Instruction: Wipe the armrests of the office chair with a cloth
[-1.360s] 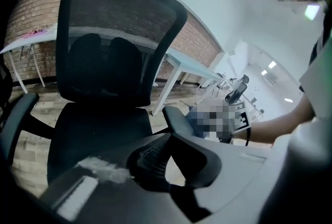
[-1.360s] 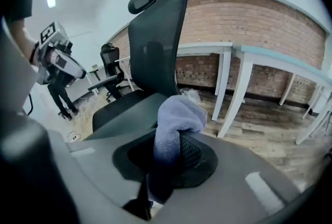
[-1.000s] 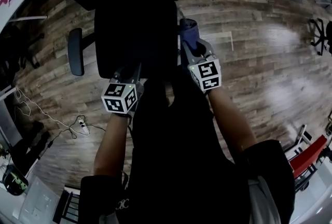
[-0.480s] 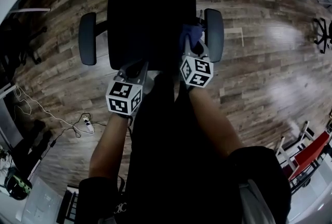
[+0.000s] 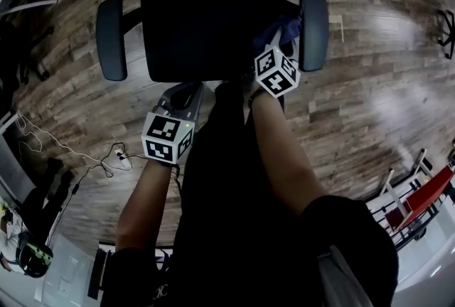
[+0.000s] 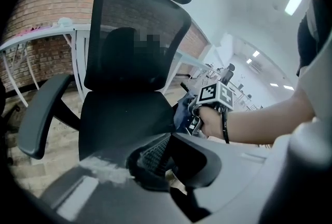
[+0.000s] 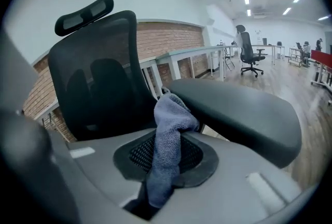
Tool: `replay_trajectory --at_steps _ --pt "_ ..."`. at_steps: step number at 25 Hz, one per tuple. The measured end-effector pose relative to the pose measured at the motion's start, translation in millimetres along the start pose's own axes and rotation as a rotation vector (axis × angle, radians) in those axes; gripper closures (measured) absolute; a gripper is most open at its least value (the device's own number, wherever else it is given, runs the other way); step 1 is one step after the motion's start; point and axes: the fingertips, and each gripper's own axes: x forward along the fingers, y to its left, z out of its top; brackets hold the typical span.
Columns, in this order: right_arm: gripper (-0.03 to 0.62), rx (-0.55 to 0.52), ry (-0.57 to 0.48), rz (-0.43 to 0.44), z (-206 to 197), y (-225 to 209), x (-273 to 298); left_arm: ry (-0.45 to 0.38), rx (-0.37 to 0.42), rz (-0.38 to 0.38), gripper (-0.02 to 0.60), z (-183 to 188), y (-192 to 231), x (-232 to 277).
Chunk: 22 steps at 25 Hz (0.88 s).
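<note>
A black office chair (image 5: 206,14) stands below me, with its left armrest (image 5: 110,39) and right armrest (image 5: 313,28) on either side of the seat. My right gripper (image 5: 276,46) is shut on a blue-grey cloth (image 5: 284,30), held at the inner side of the right armrest. In the right gripper view the cloth (image 7: 168,140) hangs bunched between the jaws, its top against the armrest (image 7: 238,114) edge. The left gripper (image 5: 183,92) hovers at the seat's front edge, jaws together with nothing in them. In the left gripper view the chair's mesh back (image 6: 140,36) faces me.
The floor (image 5: 370,85) is wood plank. A white cable (image 5: 106,160) lies on it at the left. A white desk (image 7: 192,57) stands behind the chair before a brick wall (image 7: 166,36). Red furniture (image 5: 419,202) sits at the far right, and another office chair (image 7: 248,52) farther off.
The right gripper has carried the cloth forward and right, up to the right armrest. The chair now sits fuller in the head view. The left gripper has barely moved.
</note>
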Motion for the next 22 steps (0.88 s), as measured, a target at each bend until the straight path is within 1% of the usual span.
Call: replay_trajectory --at_steps 6,10,14,17,19,22 --pt "0.53 0.039 -0.039 -0.083 5.7 -16.4 16.9 0.007 0.02 -0.016 0.577 -3.8 -3.3 -3.7" --pt "0.53 0.084 -0.07 -0.12 8.8 -18.7 32.3 0.025 0.0 0.003 0.577 -15.1 7.7 -8.9" --pt "0.528 0.145 -0.1 -0.182 11.5 -29.9 47.2 0.05 -0.019 0.017 0.577 -24.5 17.4 -9.2" --pt "0.528 0.165 -0.12 -0.193 14.1 -32.4 54.2 0.066 -0.015 0.018 0.577 -27.9 19.6 -6.9" --pt "0.526 0.153 -0.123 -0.195 13.4 -32.1 58.7 0.07 -0.01 0.013 0.577 -28.4 18.0 -3.3" --pt "0.526 0.141 -0.094 -0.195 2.4 -34.6 70.2 0.073 -0.004 0.0 0.577 -26.8 13.6 1.2"
